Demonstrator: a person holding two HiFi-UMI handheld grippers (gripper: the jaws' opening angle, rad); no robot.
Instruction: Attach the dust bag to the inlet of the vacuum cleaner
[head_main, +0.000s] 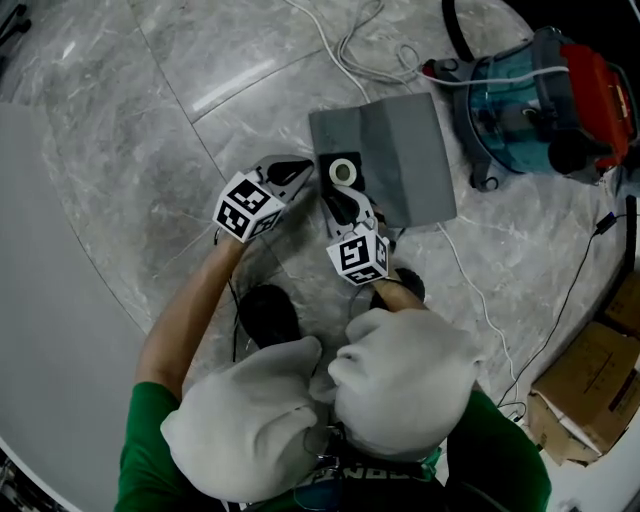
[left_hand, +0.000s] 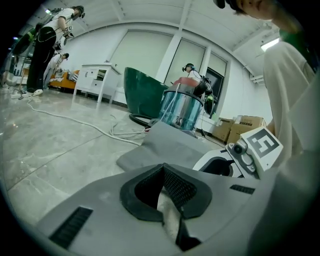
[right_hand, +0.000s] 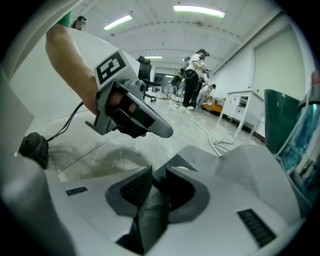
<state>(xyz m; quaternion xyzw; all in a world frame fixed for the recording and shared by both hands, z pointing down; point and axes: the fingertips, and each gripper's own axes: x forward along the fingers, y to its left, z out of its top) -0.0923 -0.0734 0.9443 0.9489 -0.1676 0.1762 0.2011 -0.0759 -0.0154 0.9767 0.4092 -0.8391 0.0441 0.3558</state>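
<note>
Shows dust bag (head_main: 400, 160) flat on the marble floor (head_main: 150, 150), collar (head_main: 341, 172) (black, with a pale ring) at its left edge. Sets right gripper (head_main: 338, 203) at that collar, jaws partly apart, collar corner between the tips, not clamped. Sets left gripper (head_main: 298, 170) just left of the bag, jaws closed, empty. Puts vacuum cleaner (head_main: 540, 100) near the bag's far right corner, not touching.

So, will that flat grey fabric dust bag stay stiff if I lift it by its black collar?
Probably only the black square collar stays stiff; it looks rigid. The grey fabric dust bag lies flat with fold creases, so it would likely droop below it. It seems thin and empty, so probably light and easily slid on the polished marble floor.
</note>
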